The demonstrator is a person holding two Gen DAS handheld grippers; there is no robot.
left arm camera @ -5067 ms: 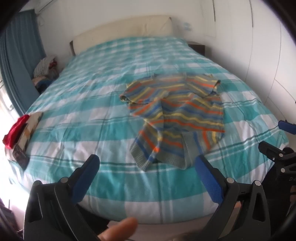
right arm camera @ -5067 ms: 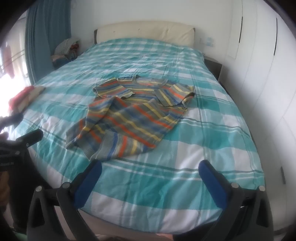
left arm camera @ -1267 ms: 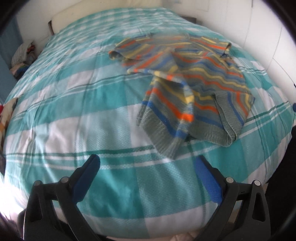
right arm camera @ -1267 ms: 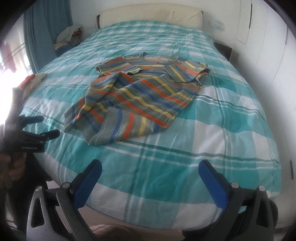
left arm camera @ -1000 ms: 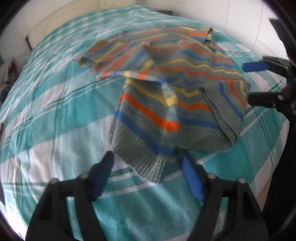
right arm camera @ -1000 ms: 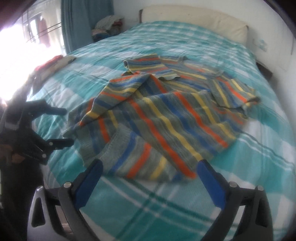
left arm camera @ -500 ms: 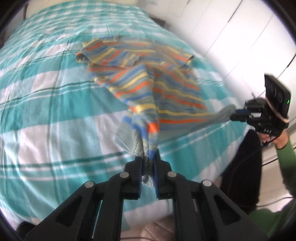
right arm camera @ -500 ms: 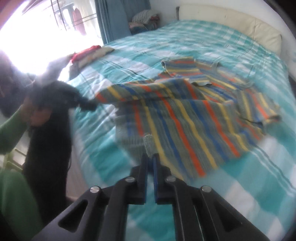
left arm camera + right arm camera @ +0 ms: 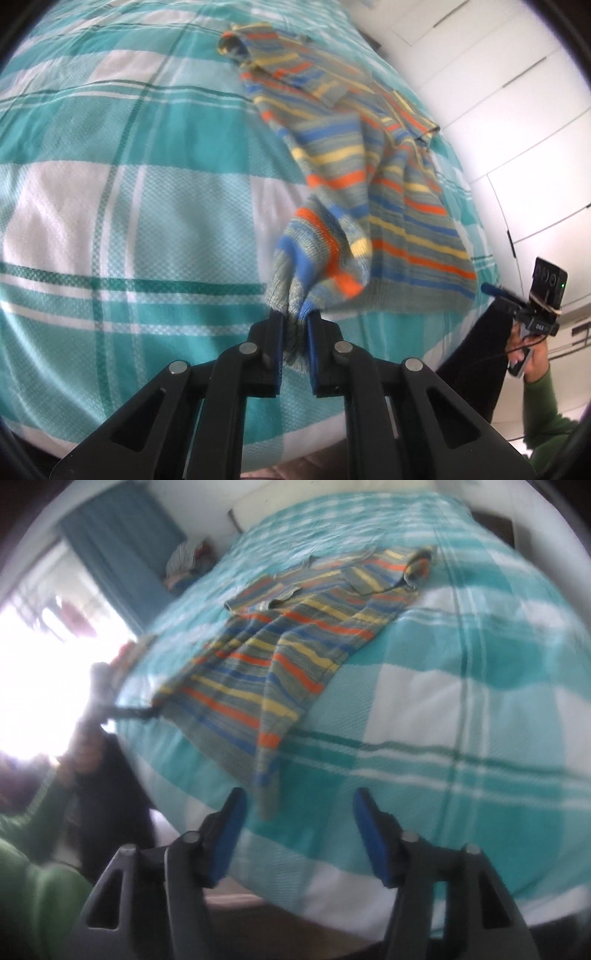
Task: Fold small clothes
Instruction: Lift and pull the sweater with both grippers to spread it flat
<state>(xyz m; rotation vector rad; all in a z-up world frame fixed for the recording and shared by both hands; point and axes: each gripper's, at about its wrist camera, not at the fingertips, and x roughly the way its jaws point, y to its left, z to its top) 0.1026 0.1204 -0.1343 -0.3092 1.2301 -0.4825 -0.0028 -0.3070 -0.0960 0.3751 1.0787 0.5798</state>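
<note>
Checked bedspread (image 9: 129, 192) carries the striped sweater (image 9: 388, 192), hem pinched by left gripper (image 9: 295, 332); right gripper (image 9: 297, 827) fingers spread.

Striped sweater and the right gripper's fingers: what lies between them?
Right wrist view: only bare plaid bedspread; the sweater hem lies just beyond the open right gripper.

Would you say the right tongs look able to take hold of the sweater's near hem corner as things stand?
Probably yes: the right tongs are open, and the striped sweater's hem corner hangs just ahead of them, slightly left of centre, with only the bedspread beneath.
</note>
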